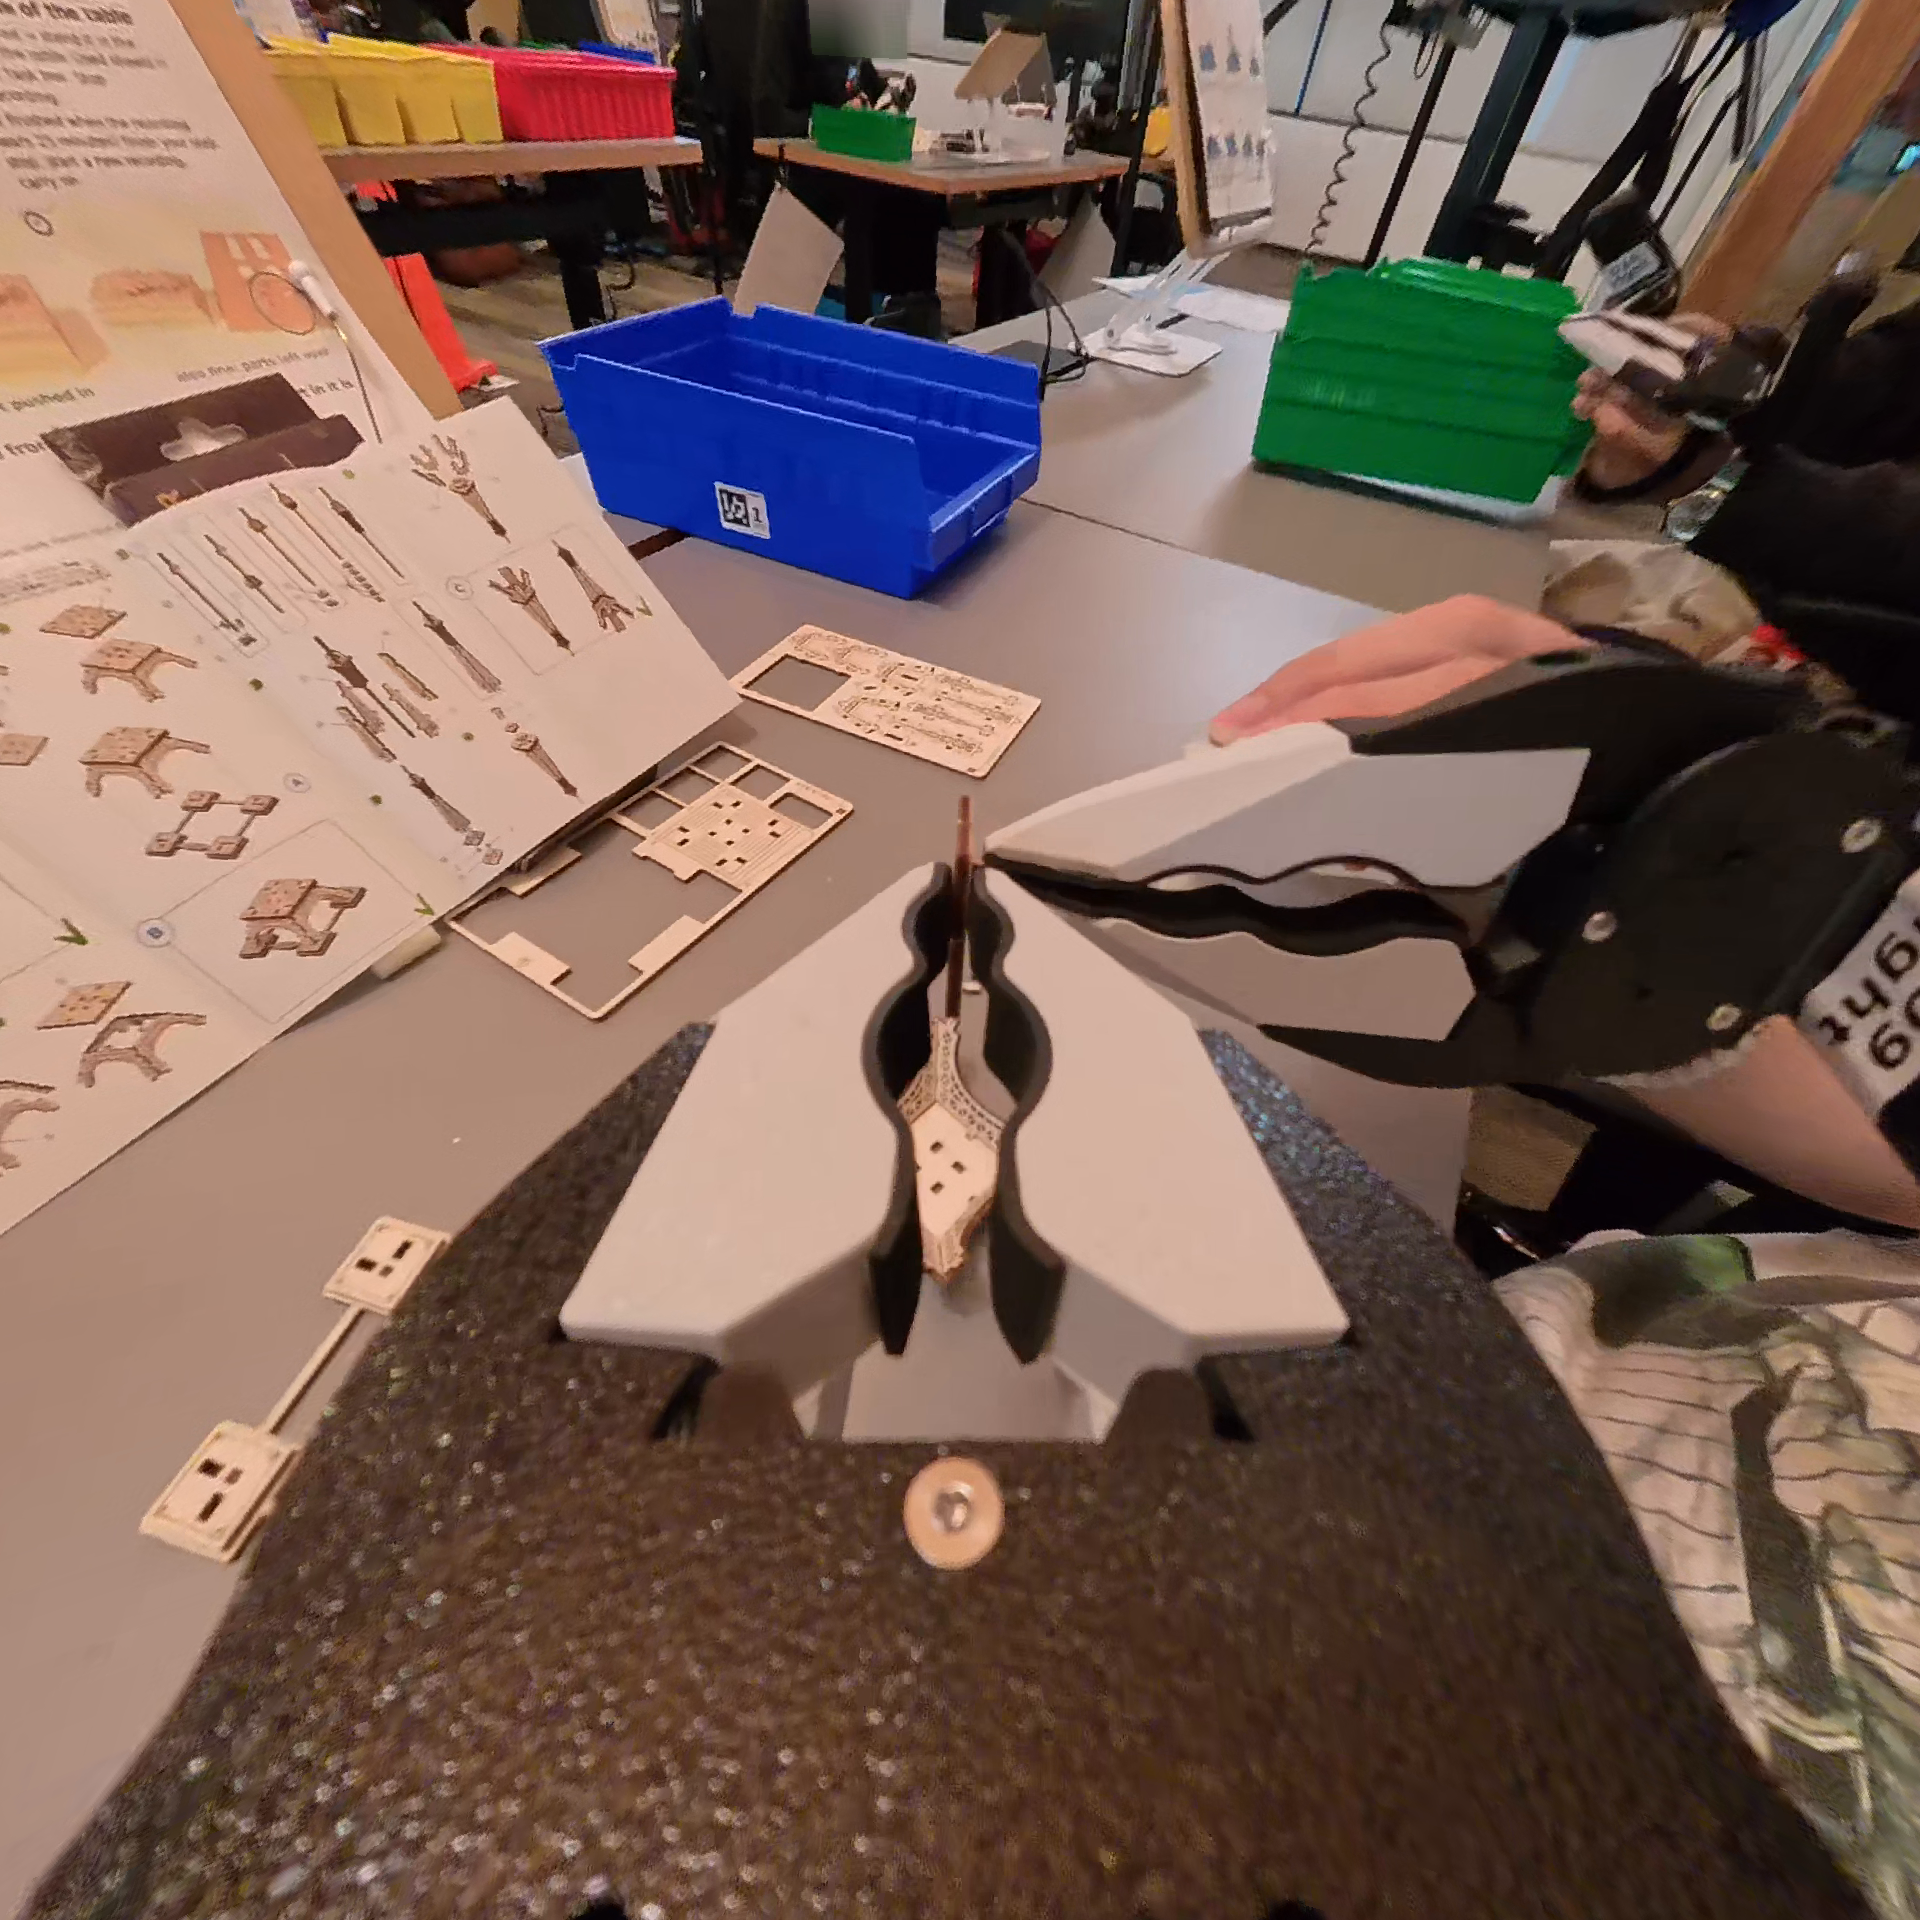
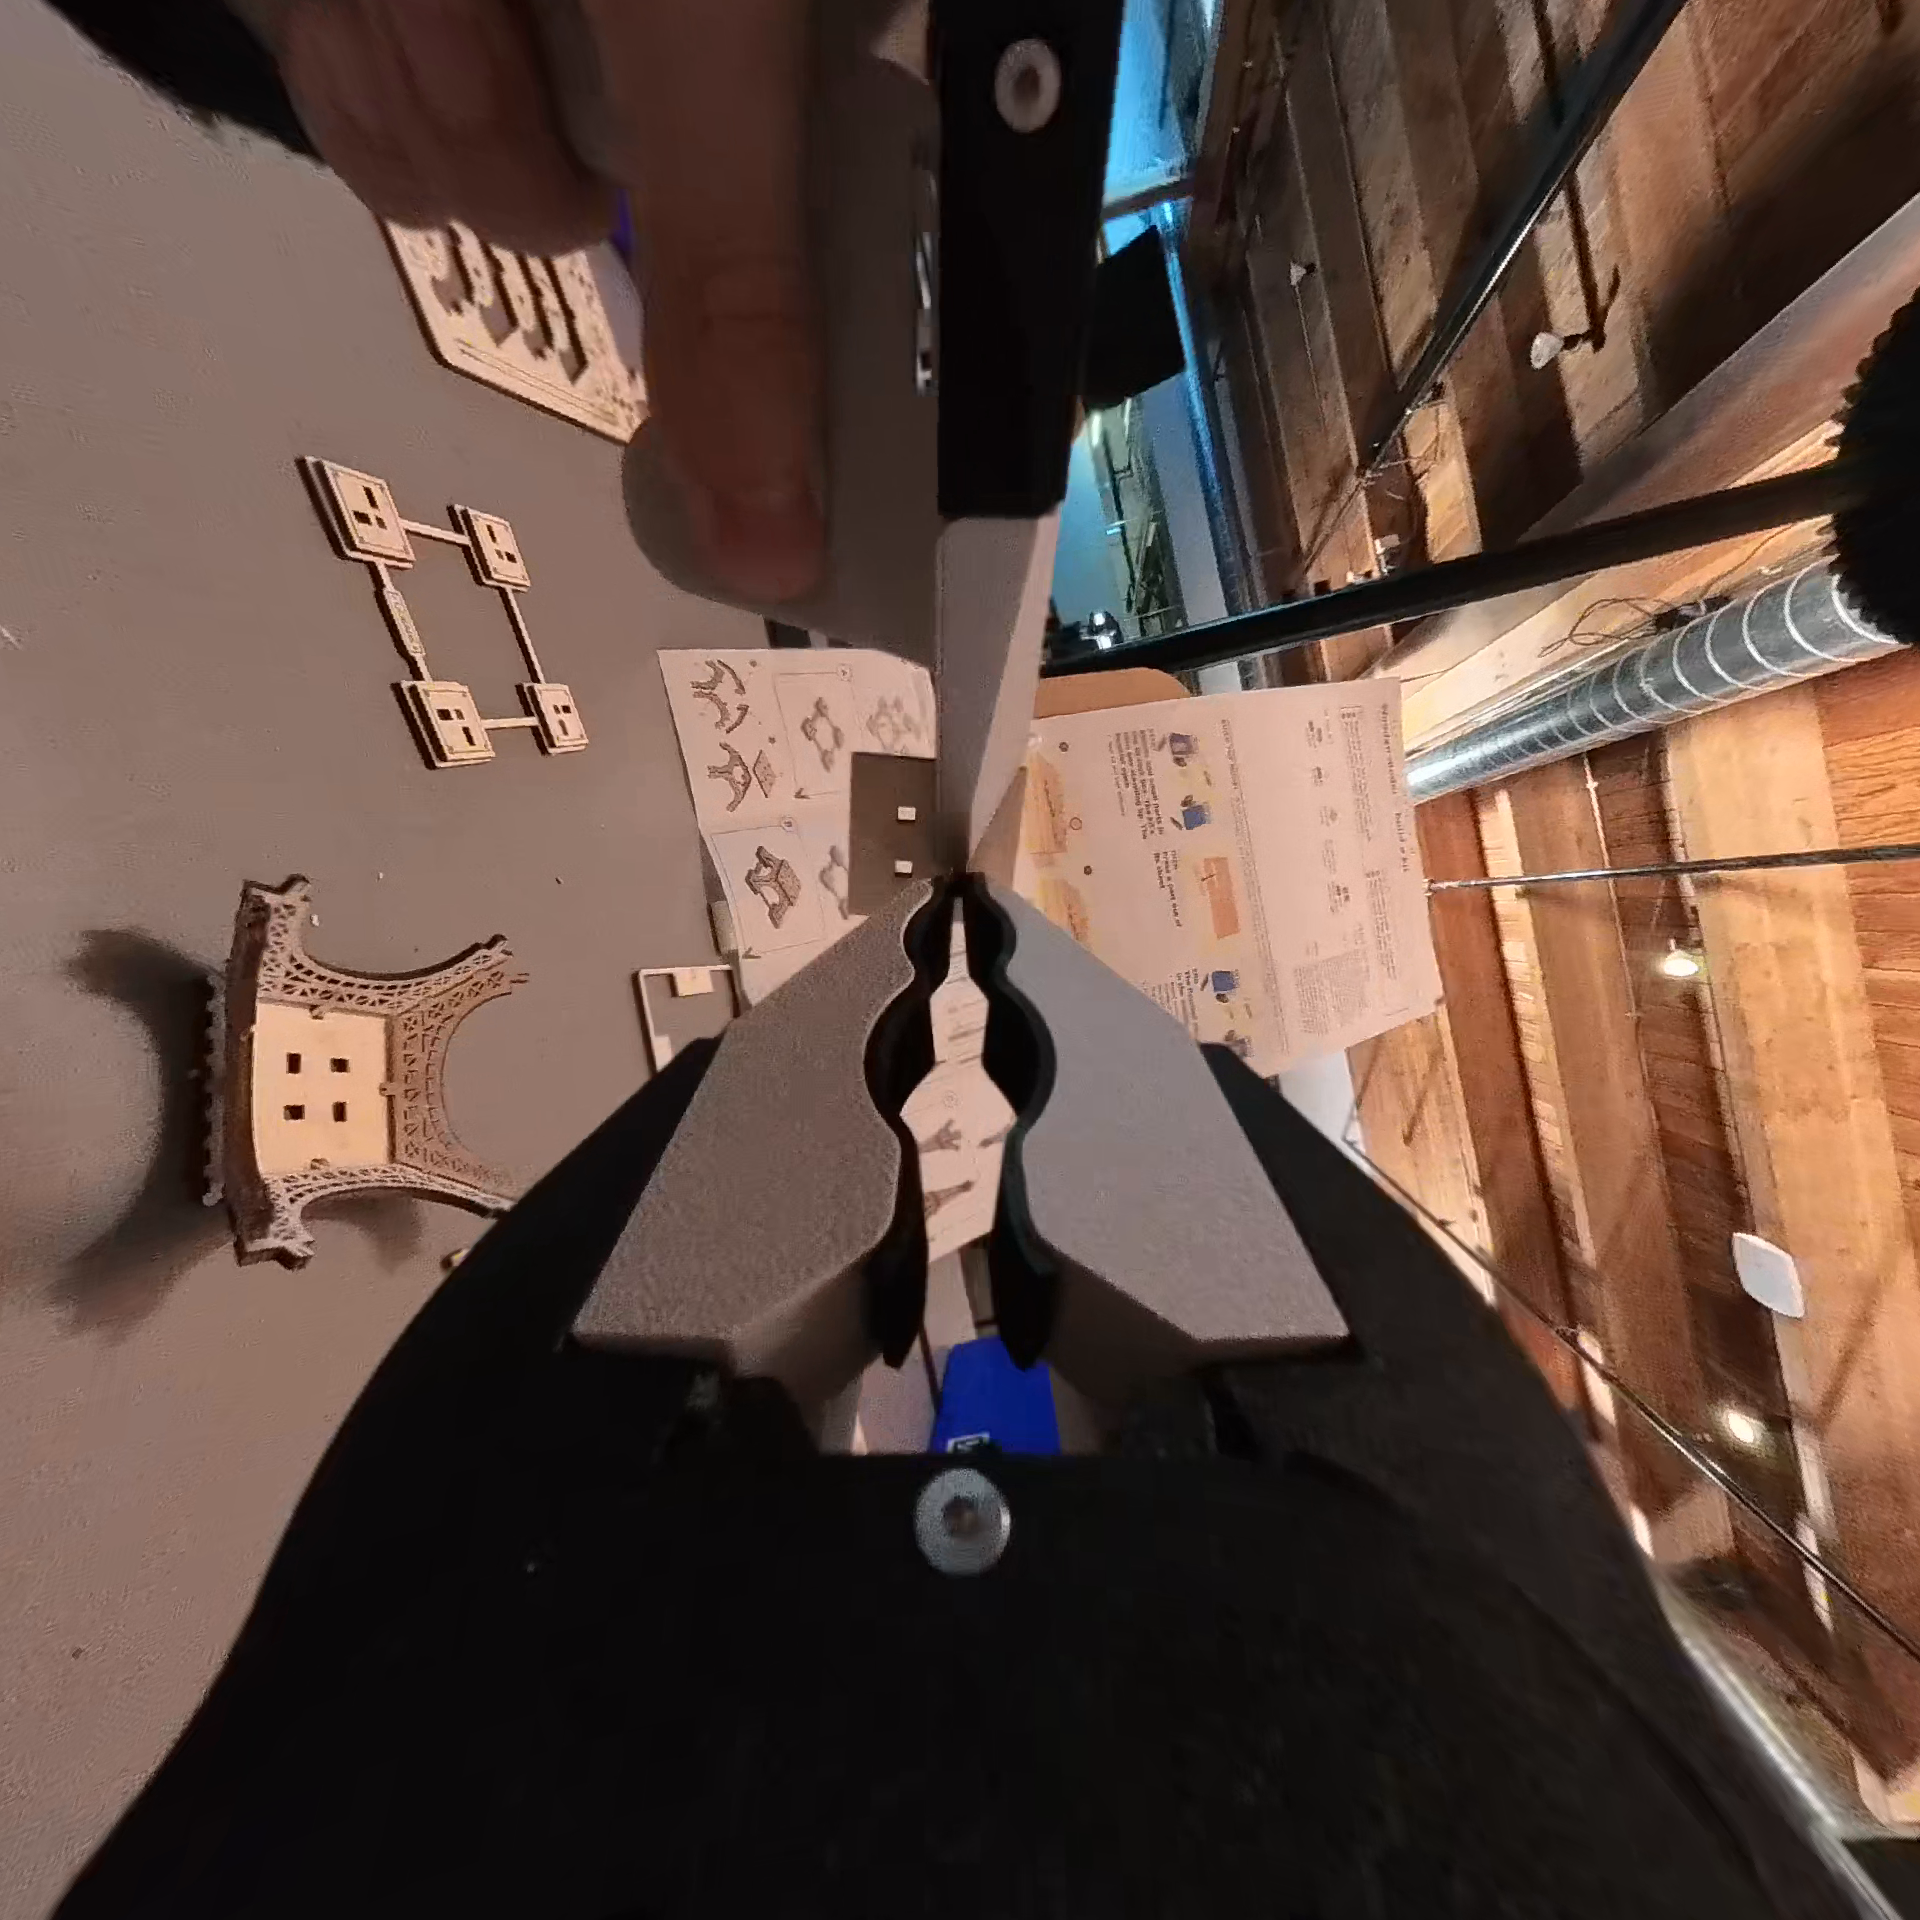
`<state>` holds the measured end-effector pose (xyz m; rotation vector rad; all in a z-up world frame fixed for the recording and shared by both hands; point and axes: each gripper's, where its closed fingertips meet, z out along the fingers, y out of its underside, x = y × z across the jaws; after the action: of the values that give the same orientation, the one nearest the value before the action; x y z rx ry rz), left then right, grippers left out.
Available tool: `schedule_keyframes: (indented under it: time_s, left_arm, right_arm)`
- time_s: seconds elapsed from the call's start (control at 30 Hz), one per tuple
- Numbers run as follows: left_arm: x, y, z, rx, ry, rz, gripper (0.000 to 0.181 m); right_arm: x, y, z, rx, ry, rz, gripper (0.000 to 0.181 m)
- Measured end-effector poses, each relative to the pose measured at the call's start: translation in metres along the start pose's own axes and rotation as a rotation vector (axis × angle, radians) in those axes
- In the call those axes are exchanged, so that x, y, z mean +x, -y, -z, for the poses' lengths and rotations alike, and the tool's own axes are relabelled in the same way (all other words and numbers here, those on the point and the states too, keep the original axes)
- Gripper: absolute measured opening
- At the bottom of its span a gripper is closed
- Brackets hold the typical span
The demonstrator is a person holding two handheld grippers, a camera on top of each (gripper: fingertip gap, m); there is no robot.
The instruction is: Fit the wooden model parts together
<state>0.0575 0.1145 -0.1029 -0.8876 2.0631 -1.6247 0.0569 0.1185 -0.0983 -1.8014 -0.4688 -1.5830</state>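
My left gripper is shut on a small wooden model part, a flat plate with square slots, held edge-on between the black pads. It also shows in the right wrist view. My right gripper comes in from the right, shut, with its tips against the top edge of that part; I cannot tell whether it pinches it. In the right wrist view its tips meet the left gripper. An arched tower base and a four-pad square frame lie on the grey table.
A blue bin and a green bin stand at the back. An instruction sheet leans at the left. Two punched-out wooden sheets lie mid-table. A person's hand rests on the right gripper.
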Motion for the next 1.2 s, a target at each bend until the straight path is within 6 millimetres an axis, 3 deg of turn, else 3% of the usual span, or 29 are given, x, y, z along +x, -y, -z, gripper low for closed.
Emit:
schedule_keyframes:
  time_s: [0.1,0.23,0.47,0.63,0.9,1.03,1.2]
  left_arm:
    - [-0.001,-0.001,-0.002,0.002,0.012,0.002,0.0]
    - [-0.002,0.001,-0.002,0.001,0.029,0.006,0.0]
    - [-0.005,-0.001,-0.004,0.017,0.035,0.025,0.0]
    - [-0.008,-0.008,-0.005,-0.042,0.062,-0.05,0.001]
    - [-0.012,-0.001,0.0,0.019,0.052,0.009,0.0]
    - [-0.013,-0.002,0.0,0.002,0.06,-0.025,0.0]
    - [-0.014,0.002,0.003,0.033,0.046,0.023,0.0]
  right_arm:
    - [-0.001,-0.002,0.0,0.0,-0.01,0.043,0.001]
    - [0.002,-0.004,-0.002,0.024,0.035,-0.076,0.001]
    - [-0.001,-0.005,-0.004,-0.015,-0.013,0.016,0.001]
    - [-0.007,-0.007,-0.006,-0.001,0.112,-0.139,0.001]
    - [-0.003,-0.001,-0.01,-0.016,-0.02,0.032,0.001]
    - [-0.003,-0.003,-0.012,0.035,0.09,-0.143,0.001]
    - [-0.003,0.0,-0.012,-0.012,-0.008,-0.033,0.001]
